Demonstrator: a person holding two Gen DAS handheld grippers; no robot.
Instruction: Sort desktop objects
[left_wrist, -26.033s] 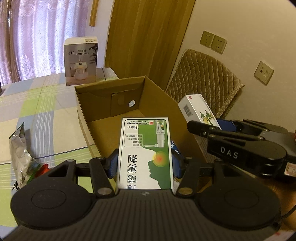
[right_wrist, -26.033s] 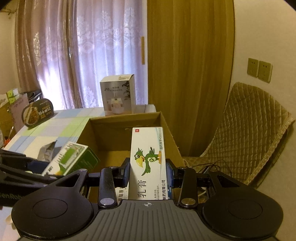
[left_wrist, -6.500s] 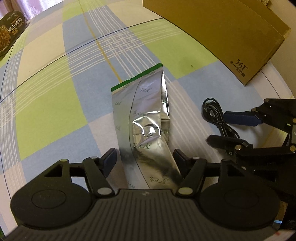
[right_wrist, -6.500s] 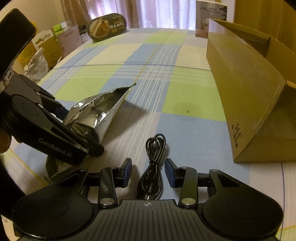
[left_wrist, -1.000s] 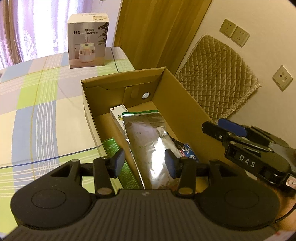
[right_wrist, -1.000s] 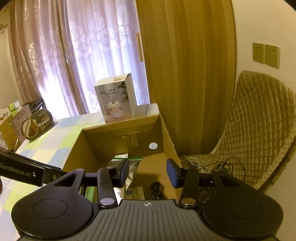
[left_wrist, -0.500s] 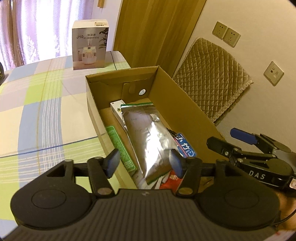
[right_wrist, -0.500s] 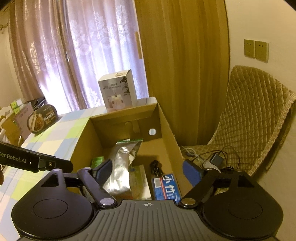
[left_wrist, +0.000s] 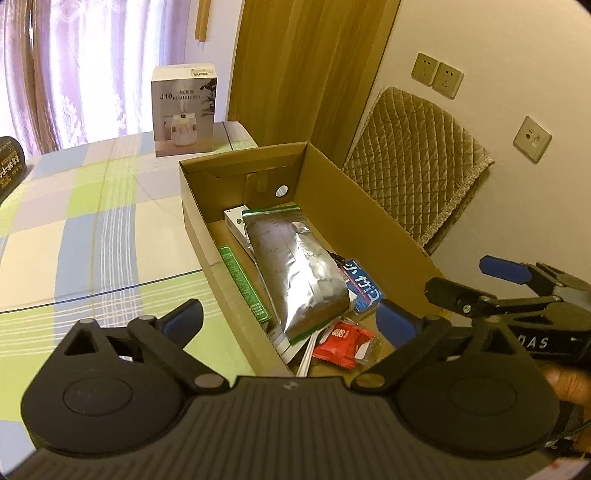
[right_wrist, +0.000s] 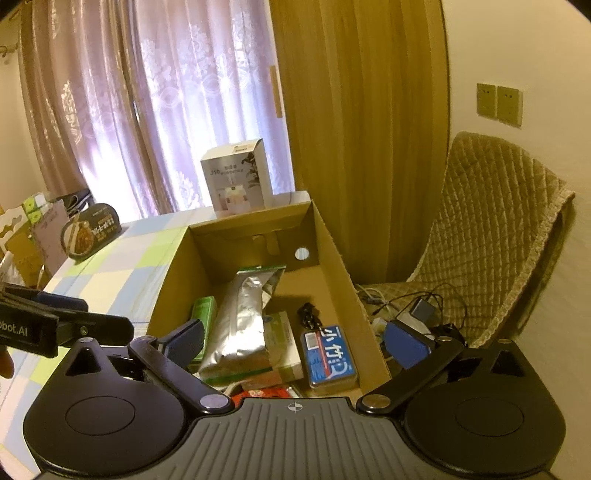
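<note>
Both tongs now spread wide, empty — foil pouch (left_wrist: 299, 273) and black cable (right_wrist: 309, 314) dropped in shoebox (left_wrist: 373, 206); we continue sorting.

I hold my left gripper (left_wrist: 290, 321) above the cardboard box's (left_wrist: 373, 206) near end, jaws spread wide and empty; my right gripper (right_wrist: 295, 341) hovers beside it, equally wide.

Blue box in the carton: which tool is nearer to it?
Right. The right tool is just outside the carton wall that the blue box lies along; the left tool is beyond the opposite wall, over the table.
</note>
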